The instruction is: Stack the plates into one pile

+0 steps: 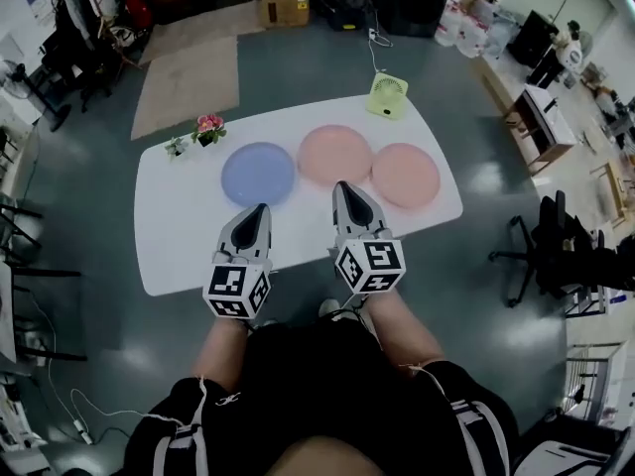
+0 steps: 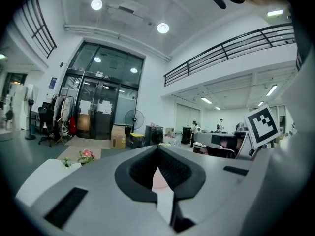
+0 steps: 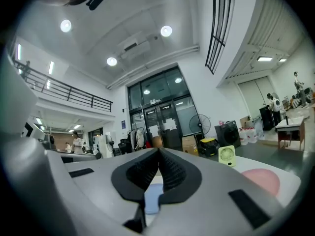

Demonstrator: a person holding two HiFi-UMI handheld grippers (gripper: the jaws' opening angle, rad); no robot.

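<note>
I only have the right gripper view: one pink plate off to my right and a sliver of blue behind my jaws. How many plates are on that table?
Observer: Three in a row: a blue plate, a middle pink plate and the right pink plate that you can see. None are stacked.
Operator: Where's the left gripper?
Observer: The left gripper is beside the right gripper, over the near side of the table. It points at the blue plate.
Operator: Is it holding anything?
Observer: No, its jaws are together with nothing in them.
</note>
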